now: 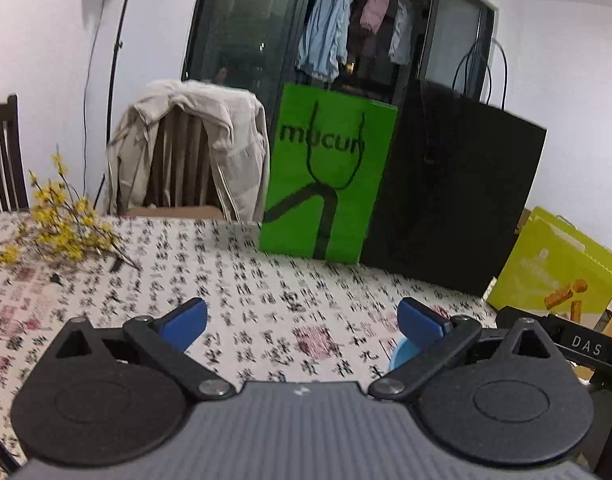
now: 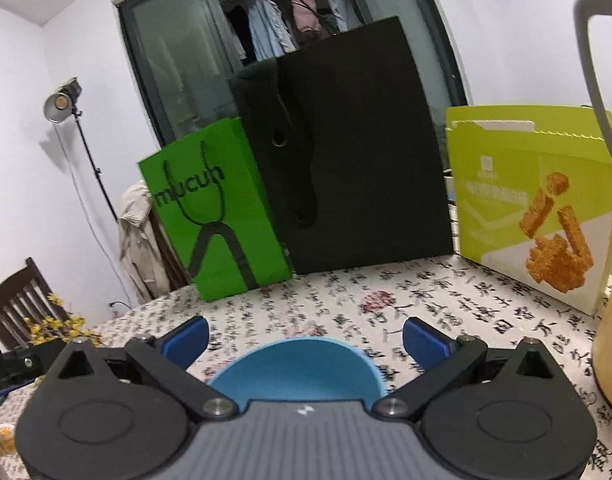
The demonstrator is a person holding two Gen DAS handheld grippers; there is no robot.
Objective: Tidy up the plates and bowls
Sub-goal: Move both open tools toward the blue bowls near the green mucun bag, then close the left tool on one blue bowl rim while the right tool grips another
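- Left wrist view: my left gripper point(image 1: 302, 322) hangs over the table point(image 1: 234, 280), its two blue pads spread wide with nothing between them.
- Under the right pad, at about 4 o'clock, a sliver of the blue bowl point(image 1: 400, 354) peeks out; most of it is hidden behind my finger link.
- At 12 o'clock a green paper bag point(image 1: 330, 176) stands upright at the far side of the table, touching or just beside a taller black bag point(image 1: 454, 196) at 1 o'clock.
- At 9 o'clock a spray of yellow flowers point(image 1: 58, 220) lies on the calligraphy-print cloth.
- At 11 o'clock, beyond the table, a chair carries a beige jacket point(image 1: 194, 144) draped over its back.
- At 3 o'clock a yellow-green box point(image 1: 554, 268) sits past the table edge, and the black body of my other gripper shows just below it.
- Right wrist view: my right gripper point(image 2: 304, 340) is also wide apart and grips nothing.
- The blue bowl point(image 2: 302, 372) sits upright on the cloth directly below and between the pads, at 6 o'clock; I cannot tell whether either pad touches its rim.
- The green paper bag point(image 2: 218, 216) stands at 11 o'clock, the black bag point(image 2: 346, 152) at 12 o'clock, the yellow-green box point(image 2: 534, 204) at 2 o'clock.
- At 3 o'clock a yellow jug point(image 2: 610, 344) with a pale handle fills the frame's edge.
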